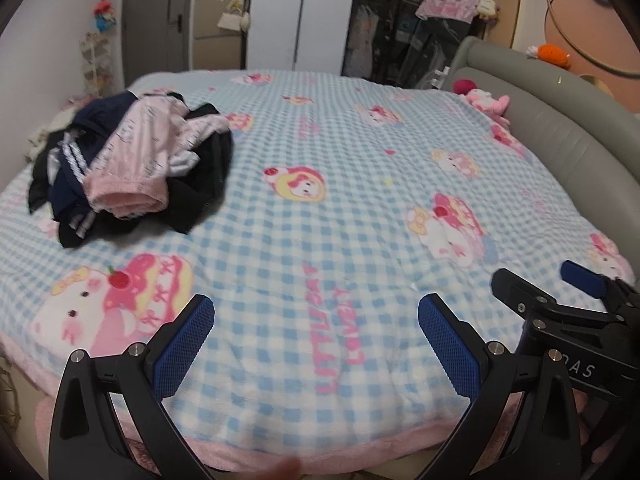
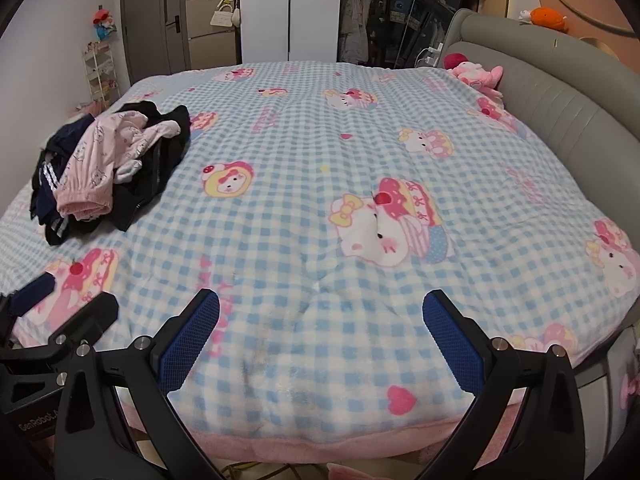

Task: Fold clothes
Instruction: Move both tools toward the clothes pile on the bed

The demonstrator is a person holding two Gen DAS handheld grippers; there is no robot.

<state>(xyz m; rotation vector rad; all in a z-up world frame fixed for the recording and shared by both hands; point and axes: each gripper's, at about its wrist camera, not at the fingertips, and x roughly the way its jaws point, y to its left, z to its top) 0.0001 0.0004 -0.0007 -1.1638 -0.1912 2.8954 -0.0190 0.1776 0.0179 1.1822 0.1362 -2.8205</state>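
one pile of clothes (image 1: 132,168) lies on the bed, on the blue-and-white checked blanket (image 1: 320,208), far from the grey headboard (image 1: 560,128) on the opposite side of the bed. in the pile one pink printed garment (image 1: 132,160) sits on top of dark ones: a navy piece with white stripes and at least one black piece; the exact count of dark garments cannot be told. the heap is crumpled and unfolded.

two claws show. the left claw (image 1: 316,332) and the right claw (image 2: 320,328) each hang over the near pink edge of the blanket, away from the pile, fingers spread wide with nothing between the blue pads (image 1: 188,348).

the blanket bears pink lettering too distorted to read. the right claw's body reads "das" in the left wrist view; the left claw's body reads "genrobot" in the right wrist view.

one pink plush toy (image 2: 474,72) lies beside the headboard.
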